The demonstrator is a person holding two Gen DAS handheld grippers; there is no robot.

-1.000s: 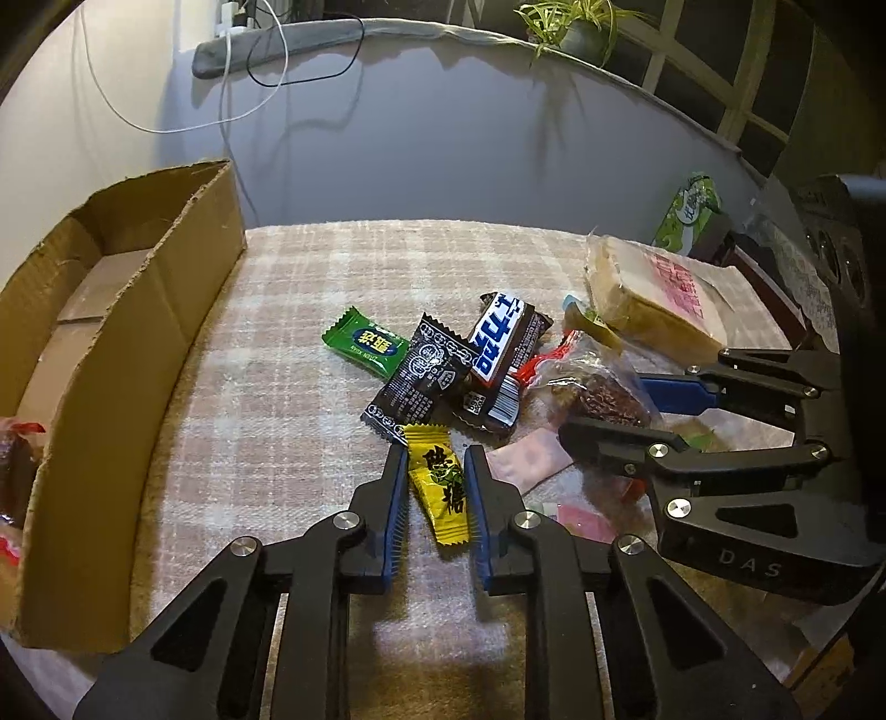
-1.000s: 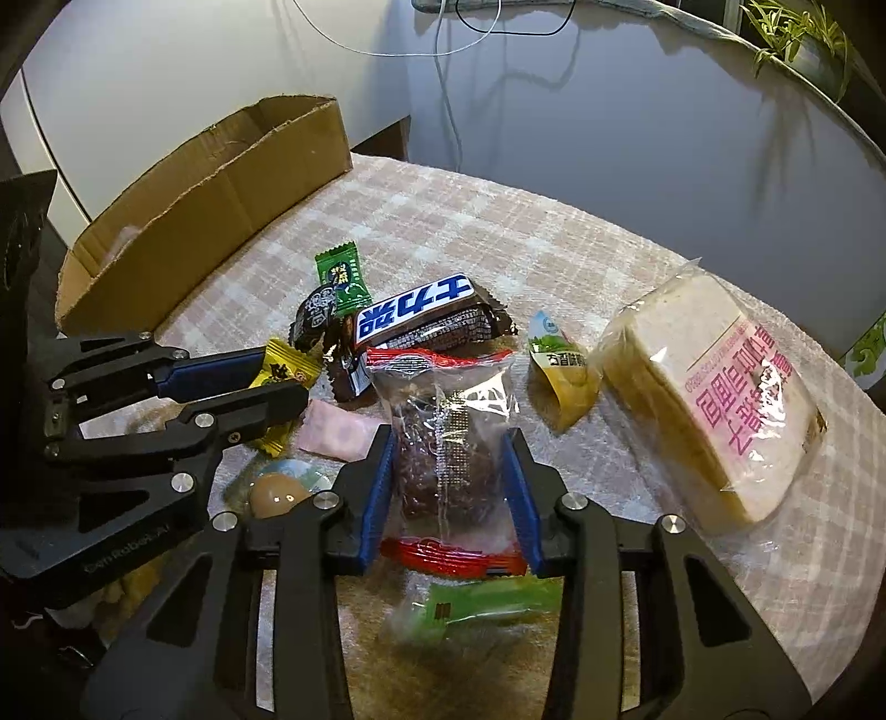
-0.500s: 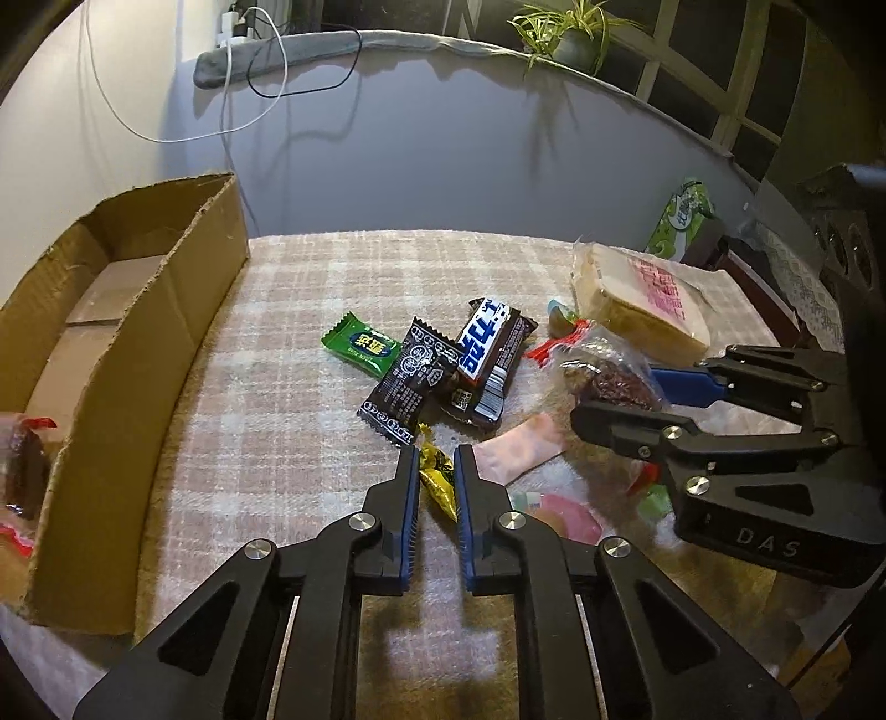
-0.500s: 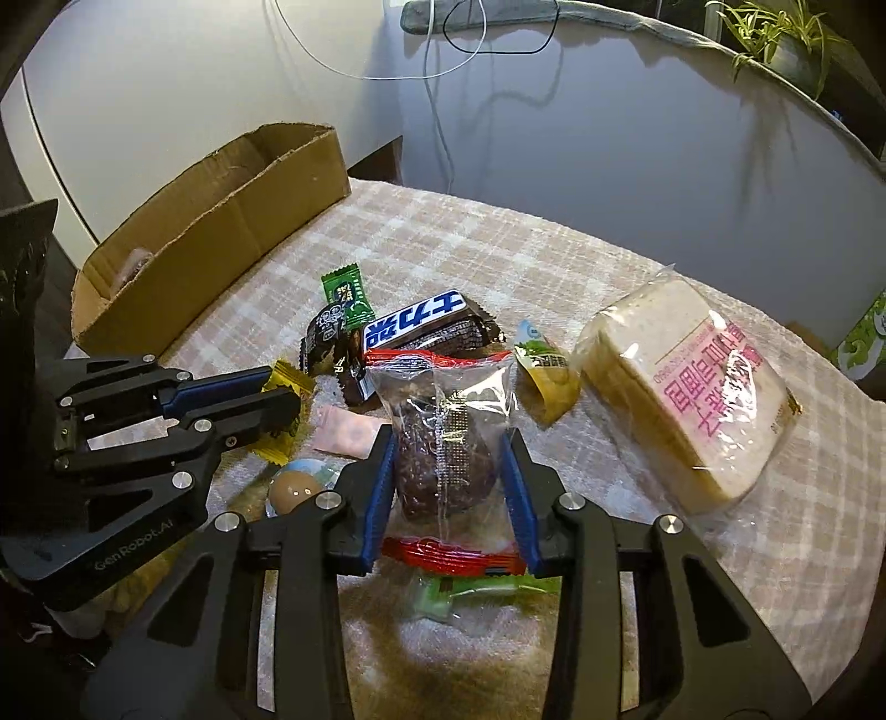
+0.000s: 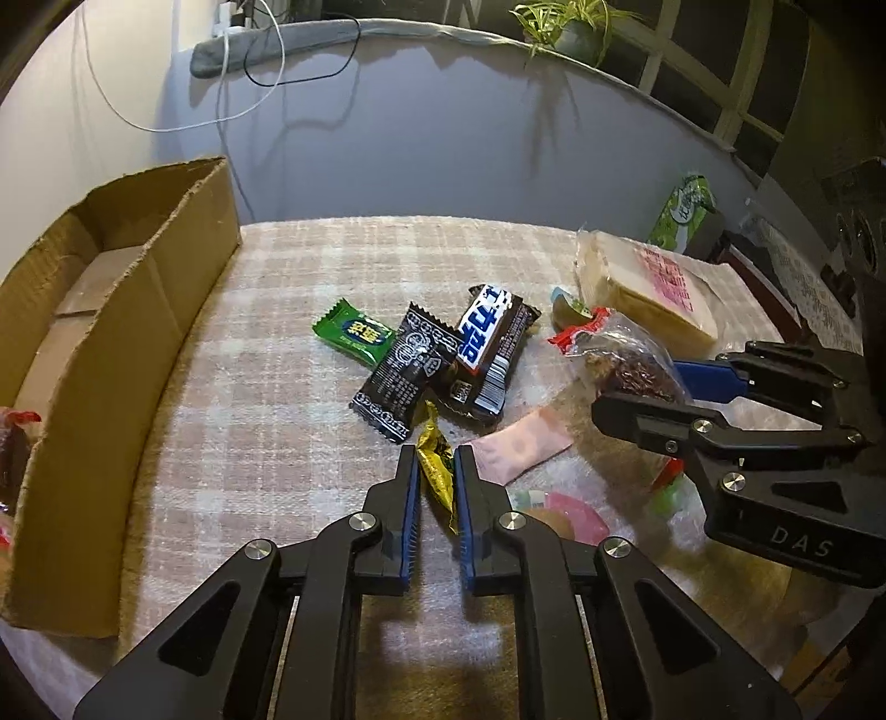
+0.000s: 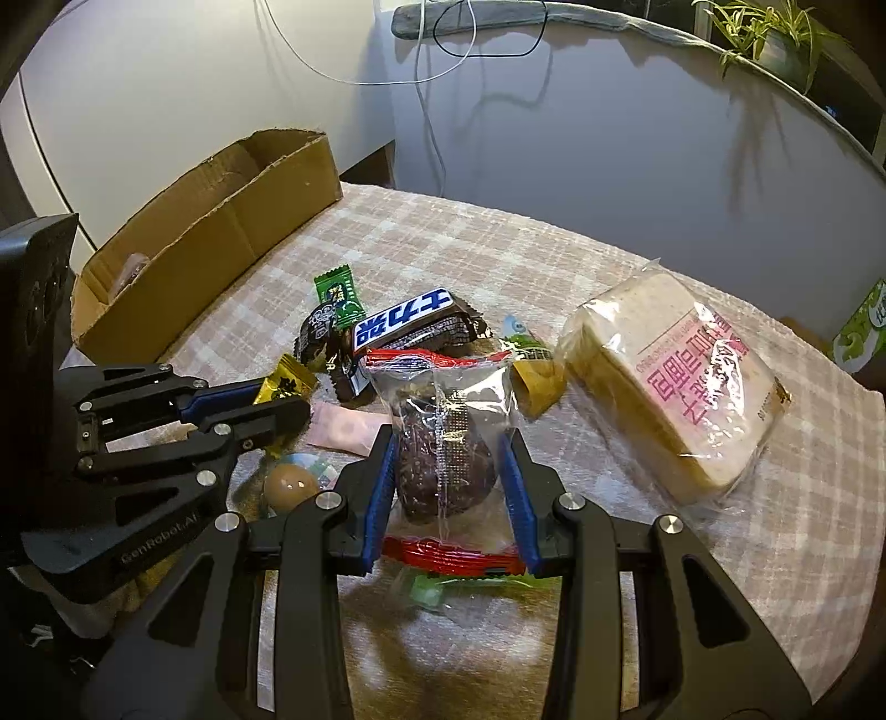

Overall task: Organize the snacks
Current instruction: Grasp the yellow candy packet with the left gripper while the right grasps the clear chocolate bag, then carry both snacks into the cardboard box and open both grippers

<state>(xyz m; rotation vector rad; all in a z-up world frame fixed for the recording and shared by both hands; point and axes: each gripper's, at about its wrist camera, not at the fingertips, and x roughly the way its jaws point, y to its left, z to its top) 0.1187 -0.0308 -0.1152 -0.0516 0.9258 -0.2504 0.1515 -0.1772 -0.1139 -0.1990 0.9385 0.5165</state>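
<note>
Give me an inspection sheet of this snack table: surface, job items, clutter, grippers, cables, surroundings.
Surface: checked tablecloth, lumpy under the snacks.
Job's things: cardboard box at the left edge, some packets already inside; green candy, black packet, chocolate bar, pink sachet and bagged bread lie loose.
Clutter: a wrapped egg and some small wrappers beside the grippers.
Grippers: left gripper shut on the yellow candy; right gripper shut on the clear bag of dark pastry.
Cables: white cord and black loop hang on the wall behind.
Surroundings: potted plant on the ledge; green pack beyond the table.
</note>
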